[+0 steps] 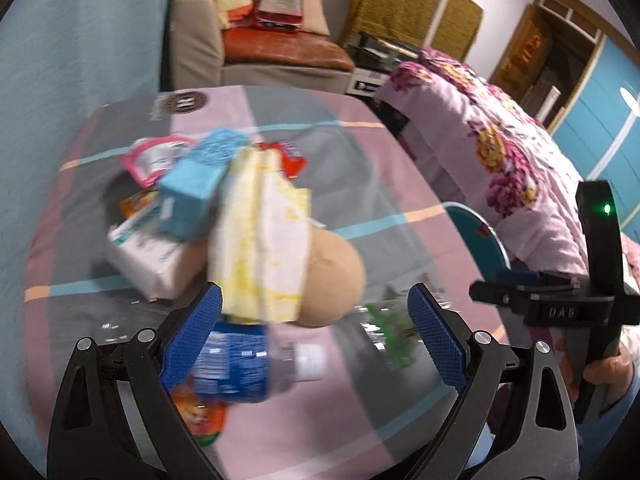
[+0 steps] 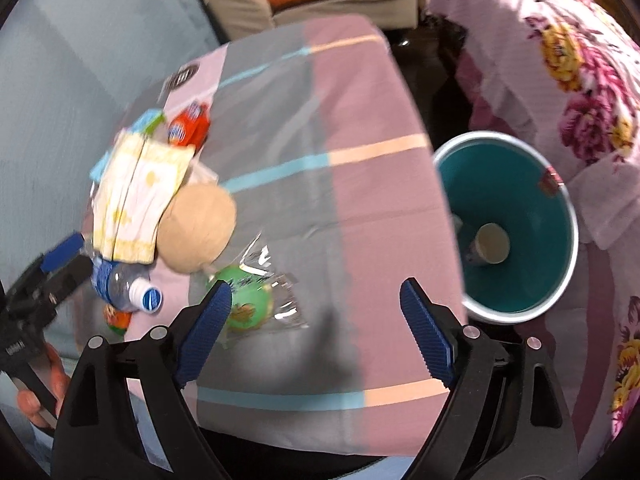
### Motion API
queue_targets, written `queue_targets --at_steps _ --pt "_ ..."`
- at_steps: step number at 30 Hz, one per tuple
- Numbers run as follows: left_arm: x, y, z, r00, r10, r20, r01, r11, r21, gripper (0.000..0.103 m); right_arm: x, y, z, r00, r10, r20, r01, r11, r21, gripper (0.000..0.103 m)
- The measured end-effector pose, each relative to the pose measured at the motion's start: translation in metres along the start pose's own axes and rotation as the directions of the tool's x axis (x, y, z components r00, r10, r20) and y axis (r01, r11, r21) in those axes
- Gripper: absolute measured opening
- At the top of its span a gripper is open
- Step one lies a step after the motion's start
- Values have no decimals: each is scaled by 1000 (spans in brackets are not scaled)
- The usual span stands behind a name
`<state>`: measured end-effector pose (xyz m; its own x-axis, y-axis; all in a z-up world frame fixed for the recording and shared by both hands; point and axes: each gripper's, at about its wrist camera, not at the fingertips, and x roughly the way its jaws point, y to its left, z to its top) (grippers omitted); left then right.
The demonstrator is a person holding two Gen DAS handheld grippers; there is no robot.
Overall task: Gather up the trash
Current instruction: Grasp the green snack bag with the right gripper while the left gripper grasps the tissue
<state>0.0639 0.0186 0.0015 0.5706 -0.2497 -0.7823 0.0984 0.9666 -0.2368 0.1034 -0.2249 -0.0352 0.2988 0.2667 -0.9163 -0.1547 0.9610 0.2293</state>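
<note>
Left wrist view: left tool (image 1: pixel 316 312) is spread wide with nothing clamped. The plastic water bottle (image 1: pixel 256 364) lies between the pads, cap toward 3 o'clock, touching or just beside the left pad; can't tell which. The trash sits heaped on the cloth-covered counter (image 1: pixel 400 184) from centre to 10 o'clock: yellow-white wipes pack (image 1: pixel 260 236) on top, tan round bundle (image 1: pixel 332 280) at its 4 o'clock, blue carton (image 1: pixel 192 200) at its 10 o'clock, white packet (image 1: pixel 148 264) under that. My guess is it was piled so each pick is short. The right tool (image 1: pixel 560 304) is at 3 o'clock, seen side-on.

Right wrist view: right tool (image 2: pixel 316 316) is wide open, empty. The clear bag with the green item (image 2: pixel 250 304) lies at its left pad, probably the next grab. The teal bin (image 2: pixel 560 208) stands off the counter edge at 3 o'clock, below counter level, with a paper cup (image 2: pixel 490 246) already inside. That placement likely allows a straight drop. The heap is at 9 o'clock, and the left tool (image 2: pixel 60 264) is at the bottle.
</note>
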Motion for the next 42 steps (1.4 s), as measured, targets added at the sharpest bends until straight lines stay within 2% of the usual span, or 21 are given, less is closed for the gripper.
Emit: queue_targets --at_steps 7,12,19,23,25,31,35,36,38,40,41,42 --pt "-1 38 -7 1000 24 -17 -25 997 -75 94 33 21 -2 997 12 -76 -15 1000 -26 82" --pt "2 51 -9 999 35 -29 -37 995 -95 94 47 26 0 994 9 -105 -13 999 -39 82" --pt "9 45 -5 998 36 -43 -40 996 -83 94 58 28 0 992 15 -126 -21 999 -47 82" --pt "12 41 -5 998 42 -51 -45 997 -70 94 57 28 -4 995 16 -102 -22 998 -61 82" --pt "15 39 -4 997 52 -58 -56 997 -57 94 56 27 -9 996 20 -89 -26 997 -68 71" --pt "20 36 1 995 69 -66 -73 996 -47 94 39 31 -8 998 54 -34 -56 995 -80 55" --pt "25 25 7 993 100 -63 -101 995 -5 94 28 29 -4 998 61 -2 -61 995 -72 50" --pt "27 23 9 993 104 -63 -105 994 -3 92 26 27 -3 998 62 5 -62 996 -71 50" --pt "32 18 12 992 103 -76 -103 995 6 80 21 25 -2 998 58 23 -56 996 -70 50" --pt "40 14 15 990 109 -94 -108 994 20 64 17 20 -1 998 60 37 -58 996 -61 50" --pt "46 11 16 987 119 -105 -116 993 30 59 15 18 0 997 61 40 -59 997 -58 50" --pt "50 10 16 985 127 -114 -124 992 33 49 14 15 1 997 62 43 -59 997 -54 50"
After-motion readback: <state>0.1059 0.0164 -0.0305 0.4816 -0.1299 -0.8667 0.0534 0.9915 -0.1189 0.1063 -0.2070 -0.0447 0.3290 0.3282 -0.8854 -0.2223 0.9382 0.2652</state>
